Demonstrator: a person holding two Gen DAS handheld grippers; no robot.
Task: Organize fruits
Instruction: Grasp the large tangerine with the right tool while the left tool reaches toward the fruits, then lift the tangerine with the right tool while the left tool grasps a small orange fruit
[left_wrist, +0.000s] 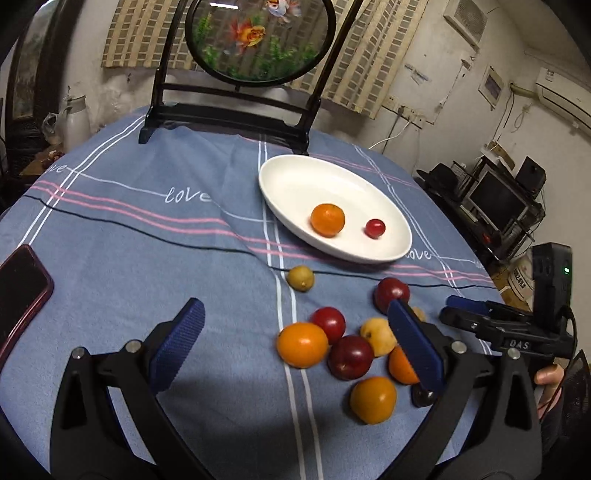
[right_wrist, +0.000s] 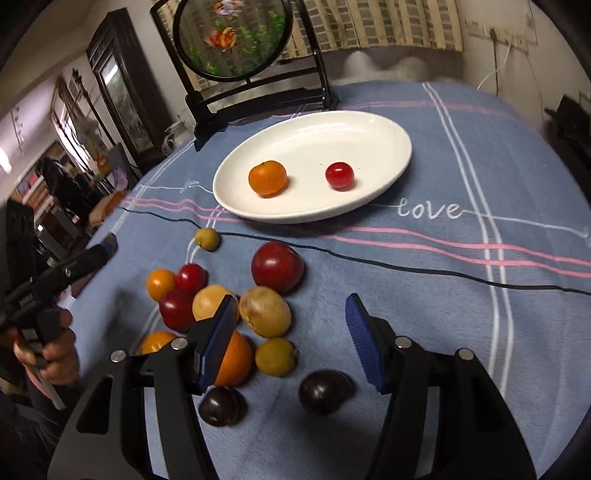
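Fruit lies in a loose cluster on the table (right_wrist: 461, 295), on the near side of the white dish (right_wrist: 369, 129), which so far holds only an orange (right_wrist: 267, 178) and a small red fruit (right_wrist: 339, 175), well apart from each other. The left hand-held gripper (left_wrist: 295, 350) hangs over the pile with its fingers wide apart and nothing between them, a large orange (left_wrist: 302, 344) just inside its span. The right hand-held gripper (right_wrist: 291, 343) is likewise spread and empty, with a yellow fruit (right_wrist: 276, 357) and a dark plum (right_wrist: 325, 392) lying between its fingers on the near side of the dish. A lone yellow-green fruit (right_wrist: 207, 239) sits between the cluster and the dish. The likeliest trouble is crowding: the fruits touch one another, so a finger coming down on one would probably nudge its neighbours and send round ones rolling across the cloth. The two tools also work the same patch and could collide. A soft plum may bruise if pinched hard, while a smooth round one may slip from a light grip. The dish is shallow, so a fruit dropped from height could roll over its rim.
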